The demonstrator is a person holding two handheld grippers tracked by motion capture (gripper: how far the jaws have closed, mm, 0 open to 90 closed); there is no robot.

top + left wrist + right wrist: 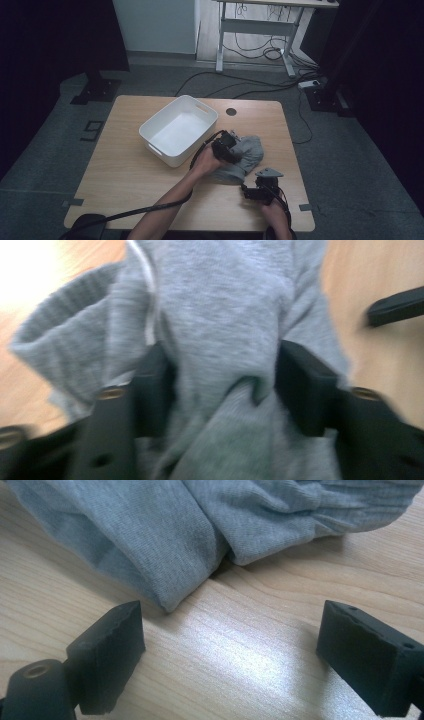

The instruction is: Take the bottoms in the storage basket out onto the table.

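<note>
We have the grey garment [243, 156] bunched on the surface [125, 170], right of the empty white bin [177, 129]. Our left tool [220, 385] straddles a fold, loosened; our right tool [230, 660] waits apart, empty. Binning remains, we judge.

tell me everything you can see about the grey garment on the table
The grey garment is a soft knit, crumpled into a loose heap on the wooden table, right of the white bin. It has ribbed bands at its edges and a pale cord on one side. The left tool has a bunched fold between its jaws, which stand partly apart. The right tool is open, just short of a folded edge, not touching it.
</note>
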